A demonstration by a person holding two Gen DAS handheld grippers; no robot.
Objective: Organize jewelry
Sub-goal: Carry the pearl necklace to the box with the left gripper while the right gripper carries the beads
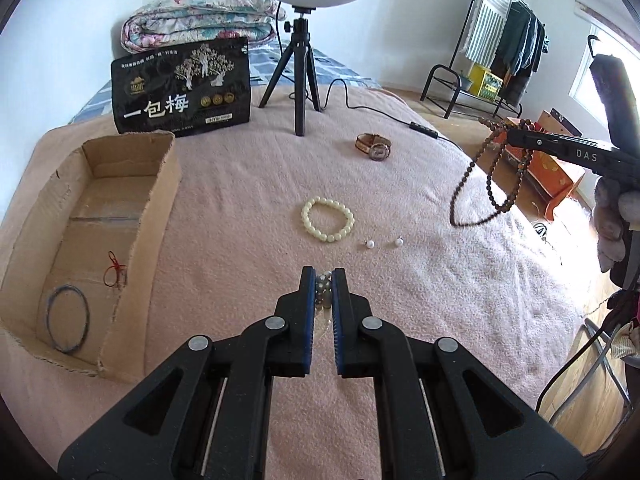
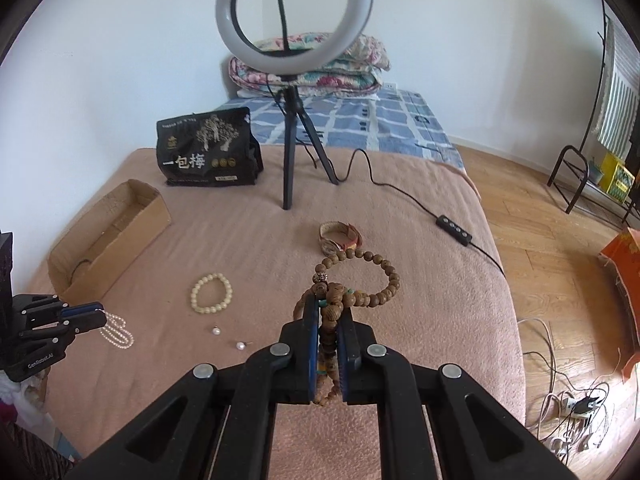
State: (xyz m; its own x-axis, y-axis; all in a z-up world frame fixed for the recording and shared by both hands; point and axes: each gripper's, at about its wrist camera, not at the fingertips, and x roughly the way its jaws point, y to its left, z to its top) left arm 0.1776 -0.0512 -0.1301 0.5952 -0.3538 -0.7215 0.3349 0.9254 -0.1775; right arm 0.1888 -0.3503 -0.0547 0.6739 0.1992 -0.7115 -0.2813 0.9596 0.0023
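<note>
My left gripper (image 1: 323, 276) is shut on a pearl strand (image 1: 324, 290); in the right wrist view the gripper (image 2: 96, 316) holds the strand (image 2: 117, 332) with its loops drooping onto the pink blanket. My right gripper (image 2: 329, 312) is shut on a brown wooden bead necklace (image 2: 360, 276), lifted above the bed; in the left wrist view it (image 1: 510, 134) hangs the beads (image 1: 480, 184) at the right. A cream bead bracelet (image 1: 328, 219), two pearl earrings (image 1: 370, 244) and a wristwatch (image 1: 374, 147) lie on the blanket. A cardboard box (image 1: 160, 216) at the left holds a thin blue ring (image 1: 68, 317) and a red string (image 1: 114, 270).
A ring light on a tripod (image 1: 301, 80) stands at the back with its cable and remote (image 1: 426, 127) trailing right. A black snack bag (image 1: 182, 88) stands behind the box. Folded quilts (image 1: 200, 16) lie beyond. The bed's right edge drops to a wooden floor with cables (image 2: 568, 408).
</note>
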